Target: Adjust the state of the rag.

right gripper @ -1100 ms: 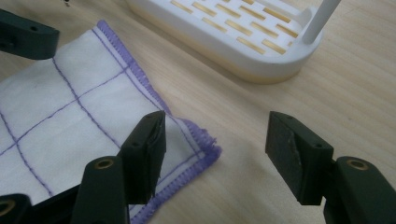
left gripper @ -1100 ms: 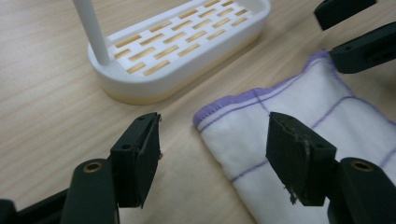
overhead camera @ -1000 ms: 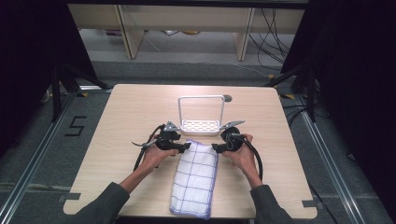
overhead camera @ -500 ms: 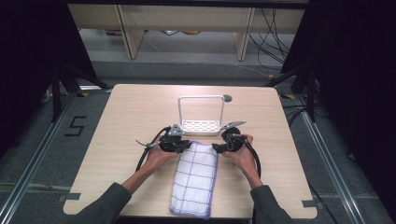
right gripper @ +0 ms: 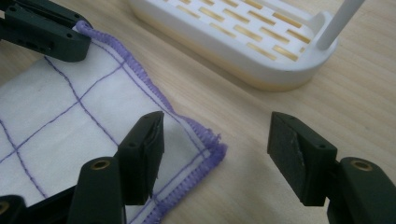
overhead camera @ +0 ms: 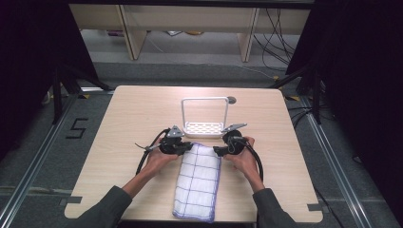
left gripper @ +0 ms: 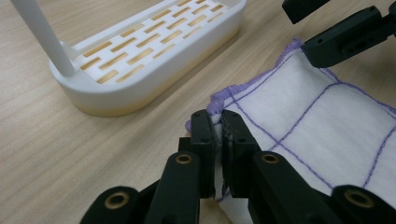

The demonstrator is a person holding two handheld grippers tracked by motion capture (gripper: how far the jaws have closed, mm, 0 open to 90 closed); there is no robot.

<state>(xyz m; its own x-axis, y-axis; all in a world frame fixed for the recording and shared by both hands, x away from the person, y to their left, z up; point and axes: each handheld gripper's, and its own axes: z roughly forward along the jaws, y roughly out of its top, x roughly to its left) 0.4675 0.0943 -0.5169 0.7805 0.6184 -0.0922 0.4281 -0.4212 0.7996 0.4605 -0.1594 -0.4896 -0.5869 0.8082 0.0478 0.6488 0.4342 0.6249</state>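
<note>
Left gripper: jaws clamped on the far left corner of the cloth, with the purple hem pinched between the pads. These jaws have just been closing, and the corner now sits between them. Seen from above, this gripper lies at the cloth's left far corner.

Right gripper: jaws spread wide, straddling the far right corner of the cloth. One pad rests over the fabric, the other stands clear over bare wood; nothing is gripped. Seen from above, it sits at the cloth's right far corner.

Position of the cloth: flat on the table, folded into a long strip running from just in front of the rack back to the near edge. Its far hem lies close to the rack base without touching it.

Progress, as judged: one corner is secured; the second is lined up but not yet pinched. Remaining steps appear to be closing the right jaws on that corner, then lifting the cloth, probably toward the rack's bar. The cloth has not yet left the table.

Count:
- Grippers: two
- Cloth: one, white with a purple grid
- Rack: one, white, slotted base with an arched bar
</note>
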